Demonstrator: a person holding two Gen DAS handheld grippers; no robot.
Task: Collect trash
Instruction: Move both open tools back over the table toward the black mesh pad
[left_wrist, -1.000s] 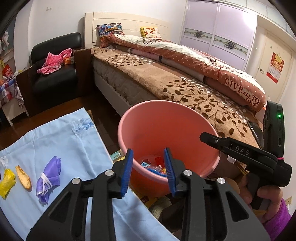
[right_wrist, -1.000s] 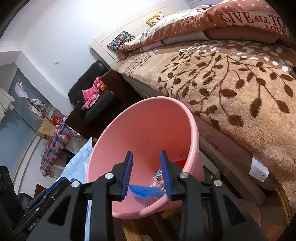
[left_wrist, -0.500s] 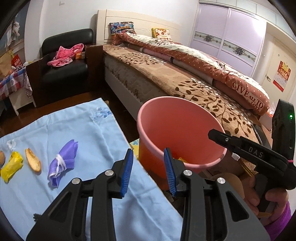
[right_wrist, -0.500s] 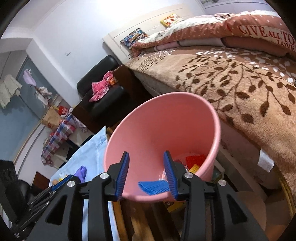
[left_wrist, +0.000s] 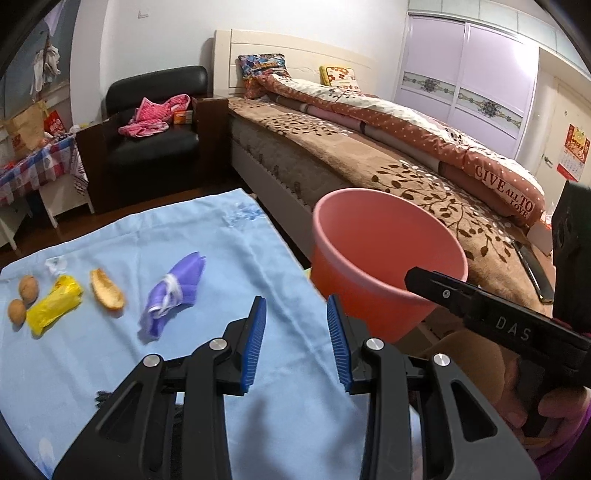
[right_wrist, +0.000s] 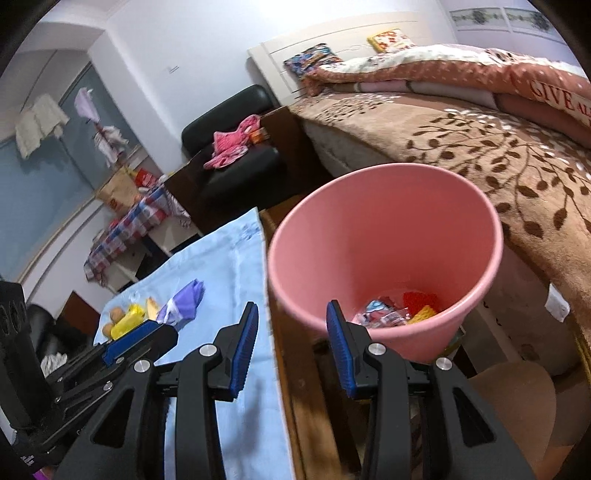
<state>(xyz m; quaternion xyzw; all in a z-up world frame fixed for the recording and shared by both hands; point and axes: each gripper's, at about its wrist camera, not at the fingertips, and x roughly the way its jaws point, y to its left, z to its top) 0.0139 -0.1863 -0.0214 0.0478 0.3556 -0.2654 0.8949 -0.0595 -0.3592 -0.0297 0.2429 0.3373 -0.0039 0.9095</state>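
Pink bucket (left_wrist: 388, 254), pale blue cloth (left_wrist: 229, 266), purple bag (left_wrist: 173, 291), yellow wrapper (left_wrist: 53, 304), leaf-patterned brown blanket (left_wrist: 369, 162)

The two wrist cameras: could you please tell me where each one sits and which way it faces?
Left wrist: on the left gripper, looking down across the blue cloth toward the bed; the right gripper and a hand show.
Right wrist: on the right gripper, looking into the pink bucket; the left gripper shows.
Both share bucket, cloth, bed.
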